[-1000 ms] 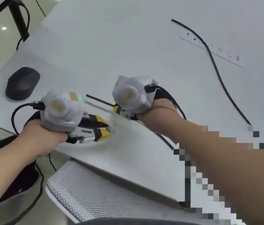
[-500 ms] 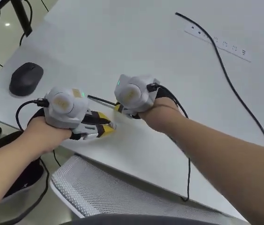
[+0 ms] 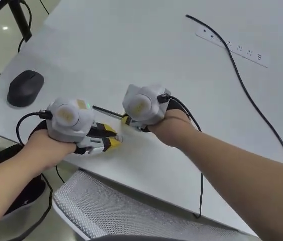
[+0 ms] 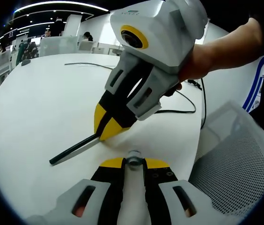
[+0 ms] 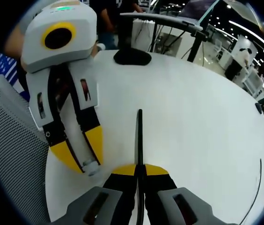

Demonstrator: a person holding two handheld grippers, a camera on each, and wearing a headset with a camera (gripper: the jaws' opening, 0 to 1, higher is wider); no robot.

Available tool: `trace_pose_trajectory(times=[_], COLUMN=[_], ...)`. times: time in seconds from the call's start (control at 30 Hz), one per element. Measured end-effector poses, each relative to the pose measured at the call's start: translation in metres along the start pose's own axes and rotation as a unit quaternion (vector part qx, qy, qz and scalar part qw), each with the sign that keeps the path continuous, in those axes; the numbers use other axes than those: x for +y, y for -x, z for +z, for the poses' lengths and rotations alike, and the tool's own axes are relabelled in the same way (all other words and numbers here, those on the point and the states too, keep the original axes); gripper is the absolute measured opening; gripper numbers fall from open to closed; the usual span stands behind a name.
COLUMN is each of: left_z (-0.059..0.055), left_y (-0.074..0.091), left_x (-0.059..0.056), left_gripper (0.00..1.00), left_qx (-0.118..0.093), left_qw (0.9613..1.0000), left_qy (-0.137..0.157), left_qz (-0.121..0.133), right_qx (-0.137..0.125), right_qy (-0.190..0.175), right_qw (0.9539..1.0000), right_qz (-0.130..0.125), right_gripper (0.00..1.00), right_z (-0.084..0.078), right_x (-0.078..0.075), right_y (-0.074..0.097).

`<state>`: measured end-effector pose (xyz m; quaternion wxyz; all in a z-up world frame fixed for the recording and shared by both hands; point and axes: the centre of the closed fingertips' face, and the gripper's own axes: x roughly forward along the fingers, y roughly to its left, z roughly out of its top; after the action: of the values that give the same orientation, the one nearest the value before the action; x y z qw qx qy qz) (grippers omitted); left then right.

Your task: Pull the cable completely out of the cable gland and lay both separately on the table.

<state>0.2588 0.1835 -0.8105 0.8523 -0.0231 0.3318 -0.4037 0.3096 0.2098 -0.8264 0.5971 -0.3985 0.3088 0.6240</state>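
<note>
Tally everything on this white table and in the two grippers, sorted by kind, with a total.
Grippers: 2, the left gripper and the right gripper
Short black cable: 1
Cable gland: 1
Computer mouse: 1
Power strip: 1
Long power cord: 1
Total: 7

Black mouse (image 3: 25, 88) near left edge of white table (image 3: 131, 45); power strip (image 3: 232, 46) far right; mesh chair (image 3: 116, 211) below.

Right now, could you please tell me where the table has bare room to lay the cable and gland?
Free: the wide stretch of table between mouse and power strip. Crowded: the near edge, where left tool and right tool work.
</note>
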Motion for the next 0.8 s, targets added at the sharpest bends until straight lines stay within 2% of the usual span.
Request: trace_pose_trajectory(times=[0.13,0.37,0.57,0.8], left_z=[-0.0025,-0.0024,-0.0036,-0.0035], left_y=[0.0004,0.0,-0.0004,-0.0007], left_x=[0.0007,0.0013,0.0015,0.001], left_gripper=[0.16,0.16,0.16,0.16], left_qx=[0.009,0.004,0.006,0.006], left_qw=[0.9999,1.0,0.9999,0.9999], left_qy=[-0.005,0.005,0.009,0.01], left_qz=[0.003,0.005,0.004,0.002], right_qx=[-0.001,-0.003,-0.004,-0.001], right_qy=[0.007,0.013,0.005,0.0], right_qw=[1.0,0.9999,1.0,1.0], right_qz=[0.003,0.006,0.007,-0.003], right_gripper=[0.0,0.0,0.01,0.07], right_z=[0.0003,0.0003,0.0005,0.0001], right_x=[0.0002,0.0002,-0.0007,-0.0036], right_y=[0.0,0.0003,0.0006,0.0011])
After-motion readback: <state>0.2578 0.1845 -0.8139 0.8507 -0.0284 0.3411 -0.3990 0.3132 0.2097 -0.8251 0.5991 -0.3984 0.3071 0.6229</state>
